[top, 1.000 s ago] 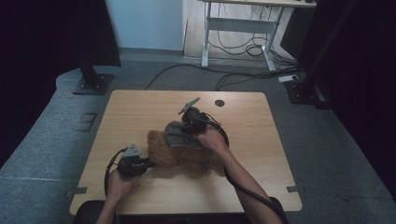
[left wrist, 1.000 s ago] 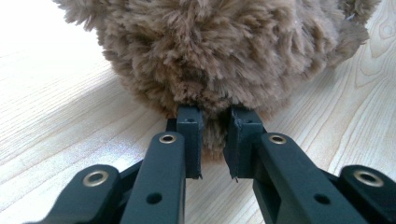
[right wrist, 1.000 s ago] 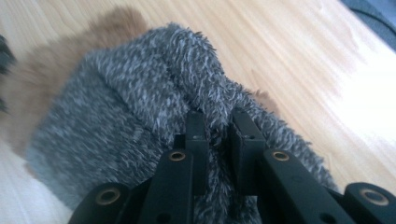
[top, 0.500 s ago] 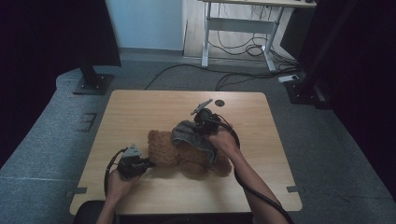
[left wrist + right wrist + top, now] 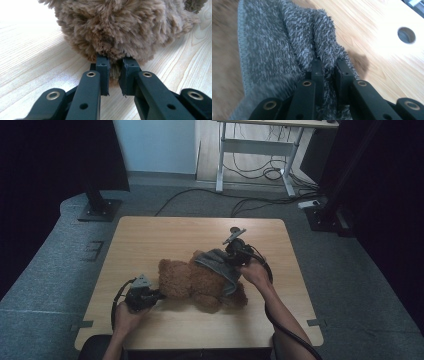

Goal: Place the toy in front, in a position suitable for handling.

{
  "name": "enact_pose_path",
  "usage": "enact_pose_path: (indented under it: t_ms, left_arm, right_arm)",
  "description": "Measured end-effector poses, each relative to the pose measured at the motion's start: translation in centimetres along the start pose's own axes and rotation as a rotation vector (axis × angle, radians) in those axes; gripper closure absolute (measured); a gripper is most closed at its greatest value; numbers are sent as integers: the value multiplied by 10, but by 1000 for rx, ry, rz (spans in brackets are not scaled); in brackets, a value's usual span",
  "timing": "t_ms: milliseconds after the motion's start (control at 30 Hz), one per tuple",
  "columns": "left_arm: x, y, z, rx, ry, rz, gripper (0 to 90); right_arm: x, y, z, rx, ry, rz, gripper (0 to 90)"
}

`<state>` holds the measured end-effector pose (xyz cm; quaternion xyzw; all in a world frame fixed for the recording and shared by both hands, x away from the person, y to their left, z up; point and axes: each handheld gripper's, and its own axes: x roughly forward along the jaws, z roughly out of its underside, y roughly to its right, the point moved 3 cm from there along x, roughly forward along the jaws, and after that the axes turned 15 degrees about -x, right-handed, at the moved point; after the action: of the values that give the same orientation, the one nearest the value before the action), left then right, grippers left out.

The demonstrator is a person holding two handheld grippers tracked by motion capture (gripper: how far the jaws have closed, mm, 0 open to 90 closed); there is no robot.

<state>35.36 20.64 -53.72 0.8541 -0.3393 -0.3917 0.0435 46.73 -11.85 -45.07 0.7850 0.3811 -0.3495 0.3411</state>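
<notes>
Brown teddy bear (image 5: 200,282) lies on its side mid-table (image 5: 150,235), head toward the person's left. Left gripper (image 5: 150,296) sits just beside the head at table level — jaws nearly together, pinching a tuft of the bear's fur (image 5: 113,63). Grey fuzzy cloth (image 5: 220,267) is draped over the bear's body on the far side. Right gripper (image 5: 235,255) is at the cloth's upper right edge — 2 jaws clamped narrow on a bunched fold (image 5: 327,62). Round hole (image 5: 406,35) in the tabletop beyond.
</notes>
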Motion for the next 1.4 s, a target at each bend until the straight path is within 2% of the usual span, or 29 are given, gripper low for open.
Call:
enact_pose_path:
  t_ms: [67,200,300,367,467,567,633,733,867,1000,1233,1400]
  left_arm:
    - [0,-1,0,-1,-1,-1,785]
    - [0,-1,0,0,-2,-1,784]
    - [0,-1,0,1,-2,-1,784]
    - [1,-1,0,2,-2,-1,783]
    - [1,-1,1,4,-1,-1,782]
    - [1,-1,1,7,0,-3,781]
    - [1,-1,1,7,0,-3,780]
    - [1,-1,1,9,0,-3,780]
    - [1,-1,1,11,0,-4,779]
    - [1,-1,1,12,0,-5,779]
    - [2,-1,1,10,1,-1,779]
    - [2,-2,1,9,-1,-1,779]
  right_arm:
    - [0,3,11,7,-26,14,793]
    - [1,6,33,38,-49,14,793]
    - [-1,7,44,58,-49,11,793]
    - [-6,9,45,75,-27,9,793]
    - [-20,12,39,82,22,15,792]
    - [-37,19,21,76,79,34,793]
    - [-43,23,7,65,98,44,792]
    - [-43,27,-10,40,98,54,792]
    - [-31,30,-30,19,95,55,792]
    - [-10,29,-39,12,77,38,792]
    - [27,29,-36,25,42,5,792]
    - [51,23,-28,35,15,-28,792]
